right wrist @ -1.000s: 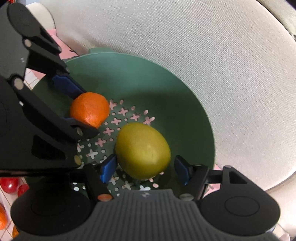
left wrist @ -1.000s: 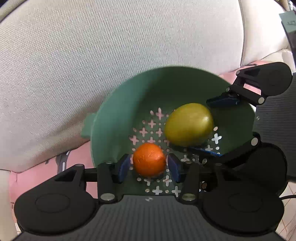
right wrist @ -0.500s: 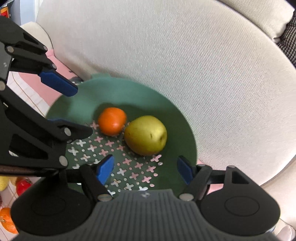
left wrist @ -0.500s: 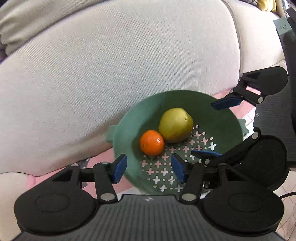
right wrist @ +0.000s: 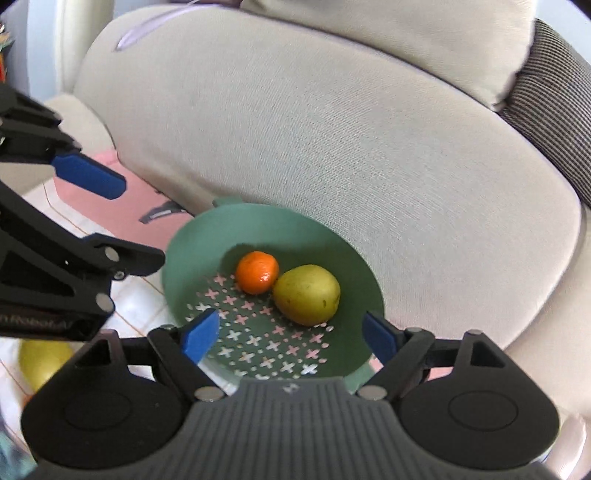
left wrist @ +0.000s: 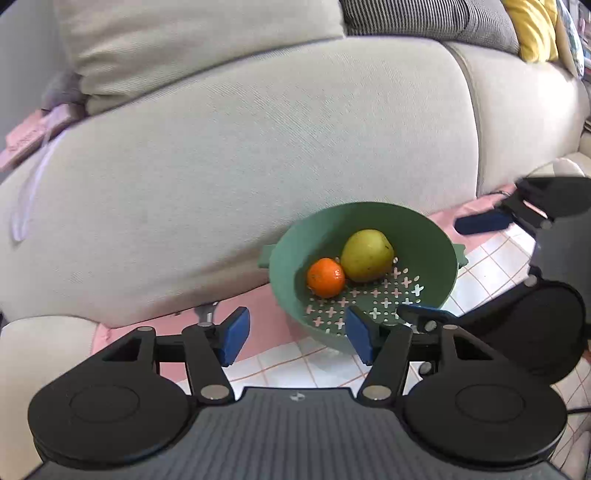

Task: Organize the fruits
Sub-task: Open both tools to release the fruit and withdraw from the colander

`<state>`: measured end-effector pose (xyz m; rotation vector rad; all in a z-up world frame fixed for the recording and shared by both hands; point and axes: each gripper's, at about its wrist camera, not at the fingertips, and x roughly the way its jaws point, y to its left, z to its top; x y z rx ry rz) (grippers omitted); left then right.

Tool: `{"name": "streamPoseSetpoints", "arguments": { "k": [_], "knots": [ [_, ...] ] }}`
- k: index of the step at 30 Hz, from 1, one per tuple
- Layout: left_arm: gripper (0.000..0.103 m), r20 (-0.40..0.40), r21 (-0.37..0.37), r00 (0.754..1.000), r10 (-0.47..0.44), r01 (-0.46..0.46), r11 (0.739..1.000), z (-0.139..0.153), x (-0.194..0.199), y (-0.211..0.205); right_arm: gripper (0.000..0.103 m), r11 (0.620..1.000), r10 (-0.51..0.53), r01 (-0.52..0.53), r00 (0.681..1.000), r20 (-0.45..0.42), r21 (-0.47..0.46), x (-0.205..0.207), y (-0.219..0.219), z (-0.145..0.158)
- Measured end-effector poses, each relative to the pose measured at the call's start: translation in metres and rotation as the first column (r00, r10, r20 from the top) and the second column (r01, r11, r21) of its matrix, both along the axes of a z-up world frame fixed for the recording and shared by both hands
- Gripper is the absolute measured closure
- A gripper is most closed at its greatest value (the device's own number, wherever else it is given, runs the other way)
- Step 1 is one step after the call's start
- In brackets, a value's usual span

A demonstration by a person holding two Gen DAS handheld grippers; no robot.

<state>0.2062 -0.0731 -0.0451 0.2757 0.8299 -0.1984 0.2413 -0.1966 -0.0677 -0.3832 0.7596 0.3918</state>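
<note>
Green perforated plastic colander (left wrist: 439, 243), against beige sofa cushion (left wrist: 258, 155); orange mandarin (left wrist: 325, 277), yellow-green pear (left wrist: 366, 255) inside. Left gripper (left wrist: 297, 335), right gripper (right wrist: 291, 334): jaws wide, just opening, empty, above near rim. "Robot" lettering partly legible.

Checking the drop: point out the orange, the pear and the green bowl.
orange (right wrist: 257, 272), right wrist view, middle of its skin
pear (right wrist: 307, 294), right wrist view, middle of its side
green bowl (left wrist: 424, 236), left wrist view, bare inner wall

A green colander (left wrist: 424, 236), its floor pierced with pale cross-shaped holes, holds an orange mandarin (left wrist: 326, 277) and a yellow-green pear (left wrist: 366, 255). The sofa (left wrist: 258, 147) is beige, with a black-and-white striped cushion (right wrist: 554, 92) and a yellow cushion (left wrist: 535, 29). The mat (left wrist: 491, 266) is pink with a white, pink-lined grid.
</note>
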Motion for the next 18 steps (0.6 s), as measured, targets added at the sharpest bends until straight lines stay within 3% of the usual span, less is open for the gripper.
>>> {"name": "streamPoseSetpoints", "arguments": {
  "k": [12,18],
  "knots": [
    [0.03,0.037,-0.037,0.998,0.056,-0.054,0.998,0.022,-0.059,0.02,0.016,0.96,-0.176,0.184,0.983,-0.057,0.213,-0.072,-0.01,0.012],
    [0.029,0.019,-0.049,0.996,0.084,-0.083,0.995,0.029,-0.087,0.032,0.016,0.939,-0.182,0.201,0.979,-0.092,0.28,-0.108,-0.009,0.007]
  ]
}}
